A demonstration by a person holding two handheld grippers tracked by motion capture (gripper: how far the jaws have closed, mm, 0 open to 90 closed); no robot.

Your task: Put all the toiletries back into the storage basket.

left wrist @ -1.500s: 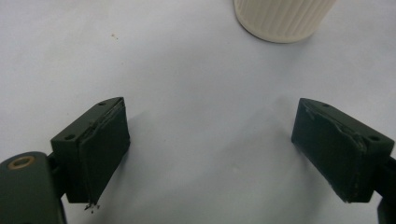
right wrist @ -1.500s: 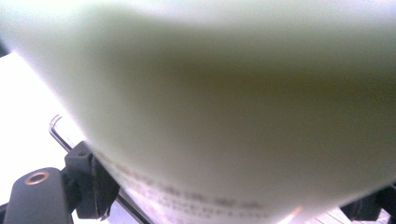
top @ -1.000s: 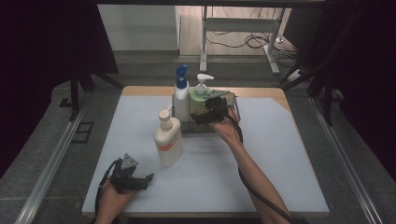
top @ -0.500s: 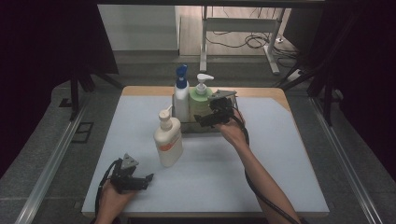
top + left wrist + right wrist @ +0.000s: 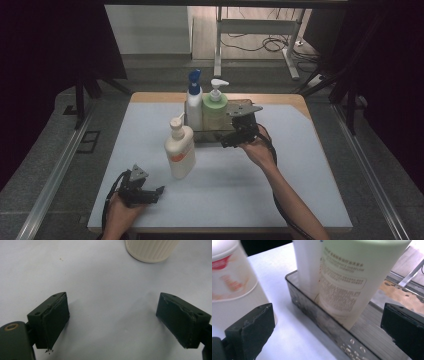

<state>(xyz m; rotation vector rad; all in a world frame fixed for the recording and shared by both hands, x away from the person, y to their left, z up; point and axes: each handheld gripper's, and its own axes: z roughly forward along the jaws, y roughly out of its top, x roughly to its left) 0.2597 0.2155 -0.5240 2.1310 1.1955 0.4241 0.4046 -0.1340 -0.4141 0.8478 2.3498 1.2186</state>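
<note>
A clear tray [image 5: 207, 136] stands at the back middle of the table and holds a white bottle with a blue cap [image 5: 193, 100] and a green pump bottle [image 5: 215, 107]. In front of its left end stands a cream pump bottle with an orange label [image 5: 180, 150]. My right gripper [image 5: 227, 141] is open just in front of the tray's right half. In the right gripper view its jaws [image 5: 327, 315] frame the tray wall [image 5: 317, 312] and the green bottle [image 5: 352, 277], holding nothing. My left gripper [image 5: 155, 194] rests open near the front left, its jaws [image 5: 112, 305] empty over the table, with the cream bottle's base [image 5: 151, 250] ahead.
The white table top [image 5: 300, 165] has bare room at the right and front. A wooden edge strip [image 5: 280, 98] runs along the far side. Beyond it are a desk frame and cables [image 5: 265, 40] on the floor.
My right gripper has drawn back a little from over the tray toward the near side. The left gripper and the bottles have not moved.
</note>
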